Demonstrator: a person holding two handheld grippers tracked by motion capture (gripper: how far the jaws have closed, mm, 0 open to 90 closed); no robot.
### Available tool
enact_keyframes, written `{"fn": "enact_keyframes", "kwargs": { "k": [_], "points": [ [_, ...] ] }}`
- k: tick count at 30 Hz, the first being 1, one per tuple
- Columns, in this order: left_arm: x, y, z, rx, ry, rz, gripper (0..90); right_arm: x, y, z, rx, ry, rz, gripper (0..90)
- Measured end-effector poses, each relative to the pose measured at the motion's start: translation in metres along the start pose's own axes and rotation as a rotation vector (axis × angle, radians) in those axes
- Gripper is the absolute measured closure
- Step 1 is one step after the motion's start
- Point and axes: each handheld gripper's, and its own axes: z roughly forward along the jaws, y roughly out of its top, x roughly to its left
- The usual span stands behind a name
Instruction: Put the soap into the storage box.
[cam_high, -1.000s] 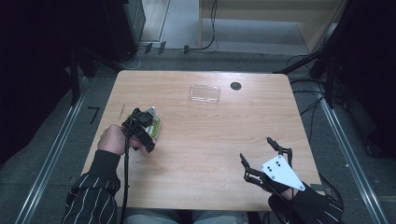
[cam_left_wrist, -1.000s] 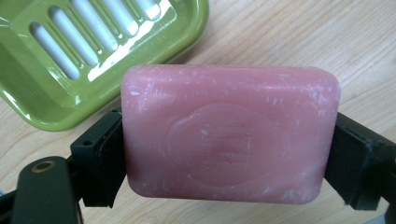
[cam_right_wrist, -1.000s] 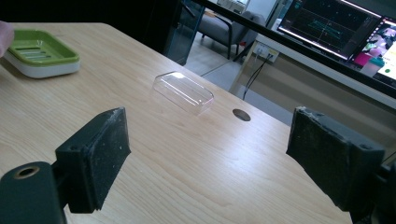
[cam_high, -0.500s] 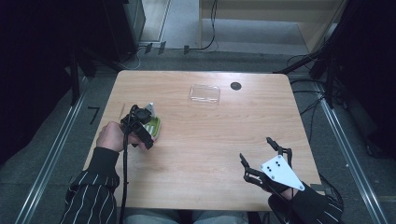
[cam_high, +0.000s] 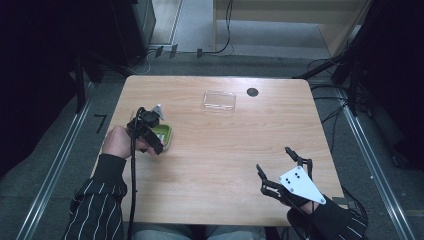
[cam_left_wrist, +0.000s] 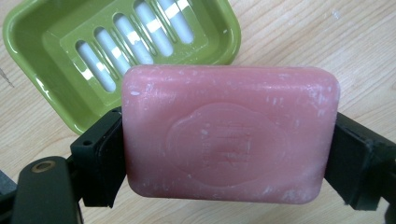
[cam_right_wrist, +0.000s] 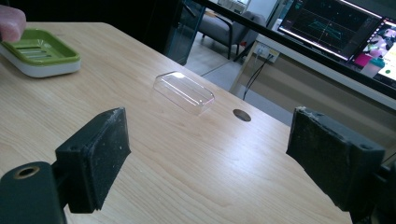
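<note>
At the left side of the light wooden table (cam_high: 210, 150), the person's left hand (cam_high: 116, 142) holds the left gripper (cam_left_wrist: 224, 154) with its two black jaws clamped on the short ends of a pink rectangular bar of soap (cam_left_wrist: 229, 140), which is lifted just above the near edge of a green plastic soap dish with a slotted floor (cam_left_wrist: 93, 51). The dish lies on the tabletop, apart from the soap. Farther right, near the far edge, a clear plastic rectangular lid (cam_high: 219, 100) rests flat, with a small dark round hole (cam_high: 252, 92) just beyond it. At the near right corner, the right gripper (cam_high: 283, 172) hovers over bare wood, jaws spread wide with nothing between them.
</note>
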Motion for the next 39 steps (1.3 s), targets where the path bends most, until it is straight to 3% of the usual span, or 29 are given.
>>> {"fn": "enact_keyframes", "kwargs": {
  "k": [11, 29, 39],
  "points": [
    [0.008, 0.007, 0.002, -0.017, 0.002, -0.040, 13.9, 0.000, 0.000, 0.000, -0.001, -0.001, -0.001, 13.2],
    [0.026, 0.015, 0.014, -0.044, 0.019, -0.159, 13.9, 0.000, 0.000, 0.000, -0.001, -0.001, 0.002, 13.2],
    [0.033, 0.016, 0.020, -0.055, 0.021, -0.203, 13.9, 0.001, 0.001, 0.001, -0.003, 0.001, -0.003, 13.2]
  ]
}}
